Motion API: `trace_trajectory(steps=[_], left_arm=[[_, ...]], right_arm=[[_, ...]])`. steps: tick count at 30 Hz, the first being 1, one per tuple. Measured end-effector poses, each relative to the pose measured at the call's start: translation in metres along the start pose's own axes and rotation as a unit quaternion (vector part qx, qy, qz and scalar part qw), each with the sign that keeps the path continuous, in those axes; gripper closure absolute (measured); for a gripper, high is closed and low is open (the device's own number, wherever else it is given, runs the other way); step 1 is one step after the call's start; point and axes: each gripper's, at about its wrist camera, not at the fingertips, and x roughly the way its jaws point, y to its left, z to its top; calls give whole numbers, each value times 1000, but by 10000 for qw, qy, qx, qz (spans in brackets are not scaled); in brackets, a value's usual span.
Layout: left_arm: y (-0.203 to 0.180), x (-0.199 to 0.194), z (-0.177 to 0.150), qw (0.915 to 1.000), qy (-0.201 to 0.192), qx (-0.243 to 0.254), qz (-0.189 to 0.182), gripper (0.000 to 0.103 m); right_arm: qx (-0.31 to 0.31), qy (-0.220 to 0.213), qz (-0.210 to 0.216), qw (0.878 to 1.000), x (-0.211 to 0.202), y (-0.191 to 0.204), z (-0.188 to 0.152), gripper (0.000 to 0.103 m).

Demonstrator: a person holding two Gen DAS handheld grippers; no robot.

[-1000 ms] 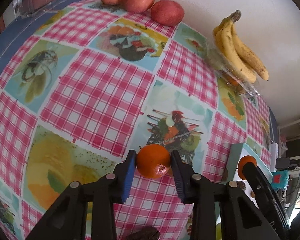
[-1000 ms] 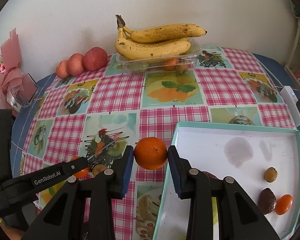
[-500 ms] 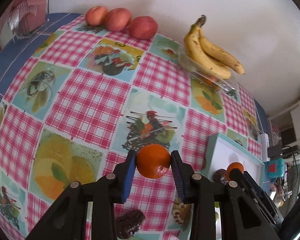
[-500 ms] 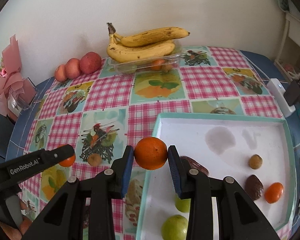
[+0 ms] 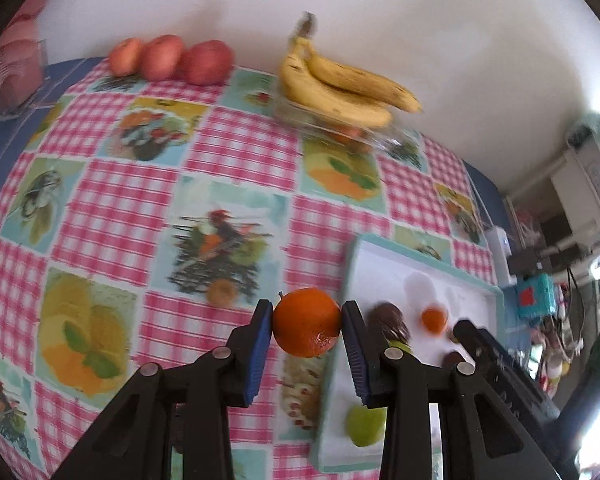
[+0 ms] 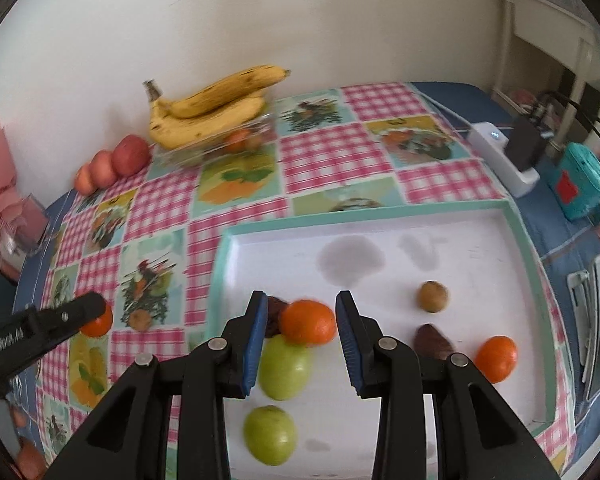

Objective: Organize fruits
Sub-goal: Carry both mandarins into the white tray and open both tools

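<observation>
My left gripper [image 5: 307, 322] is shut on an orange [image 5: 307, 322] and holds it above the tablecloth, just left of the white tray [image 5: 384, 258]. It also shows at the left of the right wrist view [image 6: 66, 314]. My right gripper [image 6: 301, 322] is open over the tray [image 6: 452, 248]; an orange [image 6: 309, 321] sits loose between its jaws, against a green fruit [image 6: 285, 366] and a dark fruit [image 6: 275, 312]. The tray also holds a second green fruit [image 6: 270, 434], a small orange [image 6: 496, 358], a dark fruit [image 6: 432, 342] and a brown fruit [image 6: 432, 297].
Bananas [image 6: 212, 114] lie on a clear container at the wall, with three apples [image 6: 112, 160] to their left. A small brown fruit [image 6: 141, 319] lies on the checked cloth. A white device [image 6: 504, 150] and a teal box [image 6: 580, 184] stand right of the tray.
My right gripper has moved over the tray and opened, letting go of its orange. My left gripper has carried its orange to the right, up to the tray's edge.
</observation>
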Motion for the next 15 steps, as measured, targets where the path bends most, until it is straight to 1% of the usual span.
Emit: trace_trajectory(steps=[3, 6, 11, 15], left_arm=[[-19, 10, -7, 9996, 160, 185, -128, 65], [-34, 19, -13, 9989, 291, 334, -164, 65], [-49, 37, -20, 9972, 489, 556, -73, 65], [-50, 49, -25, 9963, 650, 567, -26, 65]], right_arm=[[171, -60, -114, 9998, -3, -19, 3, 66], [308, -39, -157, 9994, -1, -33, 4, 66], [469, 13, -196, 9987, 1, -50, 3, 66], [531, 76, -176, 9984, 4, -54, 2, 66]])
